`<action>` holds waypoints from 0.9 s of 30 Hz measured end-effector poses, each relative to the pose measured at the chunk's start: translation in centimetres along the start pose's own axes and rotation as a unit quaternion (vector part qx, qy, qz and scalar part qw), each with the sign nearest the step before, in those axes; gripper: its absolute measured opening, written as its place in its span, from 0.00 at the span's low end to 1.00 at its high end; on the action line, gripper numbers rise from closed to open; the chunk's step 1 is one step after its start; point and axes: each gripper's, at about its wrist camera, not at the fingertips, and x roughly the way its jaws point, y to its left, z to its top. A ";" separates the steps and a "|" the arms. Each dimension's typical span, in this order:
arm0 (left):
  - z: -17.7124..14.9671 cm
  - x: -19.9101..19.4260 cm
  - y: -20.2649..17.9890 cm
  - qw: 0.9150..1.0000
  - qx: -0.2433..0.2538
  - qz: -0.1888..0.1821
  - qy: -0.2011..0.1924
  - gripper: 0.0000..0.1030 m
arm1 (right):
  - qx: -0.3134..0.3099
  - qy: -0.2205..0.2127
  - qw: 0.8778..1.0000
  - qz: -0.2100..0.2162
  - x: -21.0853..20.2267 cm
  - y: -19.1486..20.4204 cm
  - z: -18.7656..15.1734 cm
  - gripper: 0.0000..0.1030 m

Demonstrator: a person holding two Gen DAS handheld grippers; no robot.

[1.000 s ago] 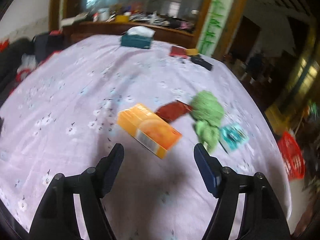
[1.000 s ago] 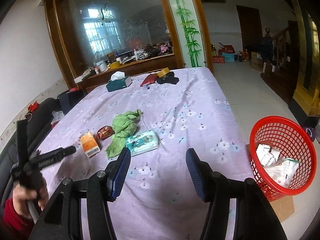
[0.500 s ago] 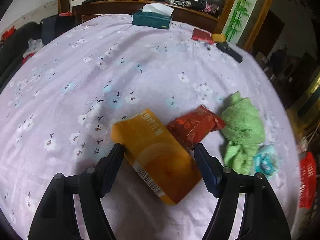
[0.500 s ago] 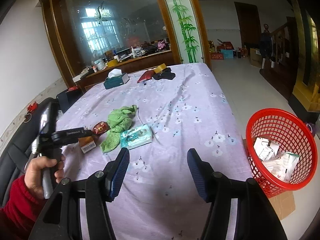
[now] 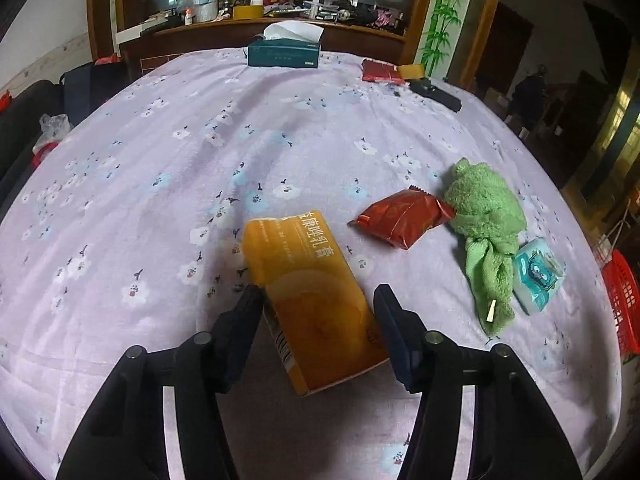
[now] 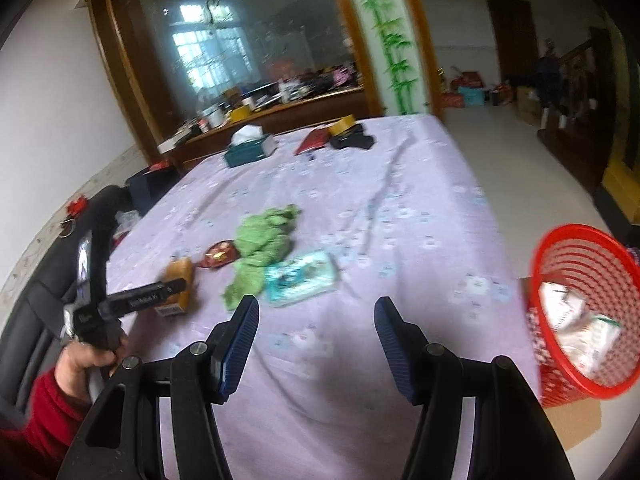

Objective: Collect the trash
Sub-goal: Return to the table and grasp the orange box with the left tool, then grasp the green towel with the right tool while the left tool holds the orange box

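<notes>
While the left gripper (image 5: 316,320) straddles the orange carton (image 5: 310,300), jaws just narrowed, pads look on its sides w/ no gap seen: squeeze evenly, lift straight. Right gripper (image 6: 316,340) half-open, empty; red basket (image 6: 580,320) to its right.

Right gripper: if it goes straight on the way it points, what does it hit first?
Likely just the bare lilac flowered tablecloth ahead of the right gripper, which is open and empty. The teal wet-wipes pack lies farther on and left of that line, though blur makes depth unclear.

Glossy cardboard orange box (image 5: 308,300); fluffy green towel (image 5: 486,216); shiny foil red packet (image 5: 400,218).
</notes>
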 end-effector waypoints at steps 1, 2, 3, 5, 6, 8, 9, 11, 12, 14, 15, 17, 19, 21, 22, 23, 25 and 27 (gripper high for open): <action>0.0 0.0 0.0 1.000 0.001 -0.002 -0.005 0.55 | -0.008 0.006 1.000 0.003 0.8 0.8 0.6 0.63; 0.0 0.2 0.0 1.000 0.002 -0.003 -0.005 0.55 | -0.015 0.014 1.000 0.007 1.8 1.5 1.1 0.63; 0.0 0.2 0.1 1.000 0.001 -0.006 -0.004 0.55 | -0.017 0.021 1.000 0.012 2.5 2.0 1.4 0.63; 0.2 0.4 0.5 1.000 -0.011 -0.024 -0.001 0.55 | -0.020 0.037 0.999 0.020 4.8 3.4 2.4 0.63; 0.2 0.5 0.7 1.000 -0.015 -0.027 -0.001 0.55 | -0.026 0.042 0.999 0.019 5.7 3.9 2.7 0.63; 0.3 0.6 1.0 0.999 -0.022 -0.034 0.001 0.55 | -0.033 0.053 0.998 0.007 8.4 5.2 3.8 0.62; 0.2 0.6 1.0 0.999 -0.023 -0.034 0.001 0.55 | -0.031 0.058 0.998 0.010 9.4 5.4 4.1 0.63; 0.2 0.6 0.9 0.999 -0.021 -0.033 0.001 0.55 | -0.030 0.070 0.997 0.013 12.1 6.1 4.8 0.62; 0.2 0.6 0.8 0.999 -0.021 -0.032 0.001 0.55 | -0.026 0.079 0.997 0.002 13.5 6.2 4.9 0.63; 0.2 0.6 0.9 0.999 -0.020 -0.034 0.001 0.55 | -0.015 0.094 0.995 -0.002 16.0 6.1 5.2 0.62; 0.2 0.6 0.9 0.999 -0.021 -0.034 0.001 0.55 | -0.011 0.101 0.995 -0.002 17.1 6.1 5.3 0.62; 0.2 0.5 0.9 0.999 -0.021 -0.037 0.002 0.55 | -0.015 0.113 0.993 -0.007 18.9 6.4 5.4 0.63; 0.2 0.5 1.0 0.999 -0.022 -0.039 0.002 0.55 | -0.026 0.112 0.993 -0.026 19.9 6.7 5.4 0.66; 0.2 0.5 1.1 0.999 -0.023 -0.044 0.002 0.55 | -0.031 0.109 0.993 -0.041 20.5 6.8 5.2 0.66; 0.2 0.5 1.1 0.999 -0.024 -0.045 0.001 0.54 | -0.036 0.107 0.993 -0.046 20.5 6.9 5.2 0.64; 0.2 0.5 1.1 0.999 -0.024 -0.048 0.001 0.54 | -0.046 0.104 0.992 -0.060 20.6 7.0 5.0 0.56; 0.1 0.4 1.1 0.998 -0.023 -0.053 -0.002 0.51 | -0.051 0.099 0.992 -0.064 20.2 7.0 4.9 0.49; 0.1 0.2 1.0 0.998 -0.021 -0.053 -0.006 0.51 | -0.051 0.090 0.993 -0.063 19.3 7.0 4.8 0.43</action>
